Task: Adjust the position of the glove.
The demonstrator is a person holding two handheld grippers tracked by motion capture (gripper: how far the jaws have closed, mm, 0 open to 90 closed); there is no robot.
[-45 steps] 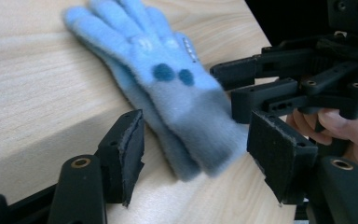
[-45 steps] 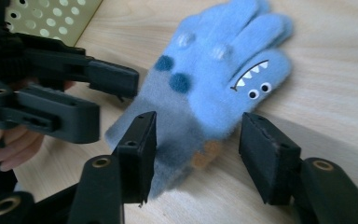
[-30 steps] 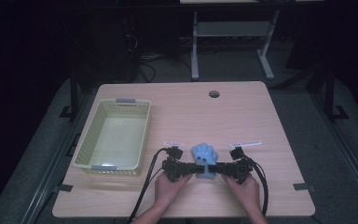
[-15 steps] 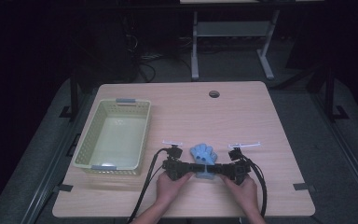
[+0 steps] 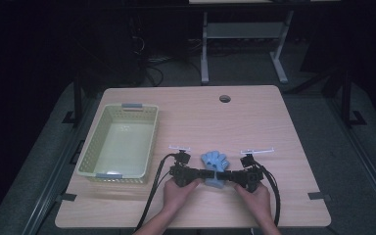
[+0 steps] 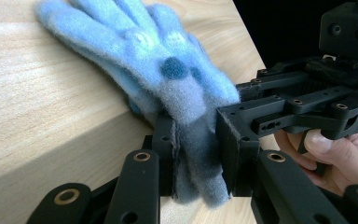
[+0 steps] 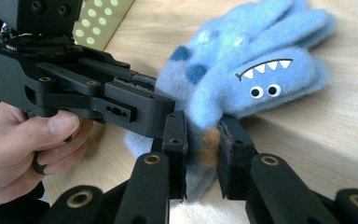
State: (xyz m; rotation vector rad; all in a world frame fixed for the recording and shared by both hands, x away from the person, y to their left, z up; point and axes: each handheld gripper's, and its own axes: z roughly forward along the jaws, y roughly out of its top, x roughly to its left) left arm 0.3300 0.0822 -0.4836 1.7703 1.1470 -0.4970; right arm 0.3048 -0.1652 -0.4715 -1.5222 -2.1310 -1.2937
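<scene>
Both claws have just closed on the glove [image 7: 242, 79], whose toothy face shows here.

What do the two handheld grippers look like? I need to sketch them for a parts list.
Both are matte black. The left gripper and right gripper have flat linkage bars joined by brass-ringed pivots, ending in blocky jaw pads with screw holes. A slim white bar stands beside each body, and thick black cables trail back toward the person. The hands are bare, with no sleeves in view.
</scene>
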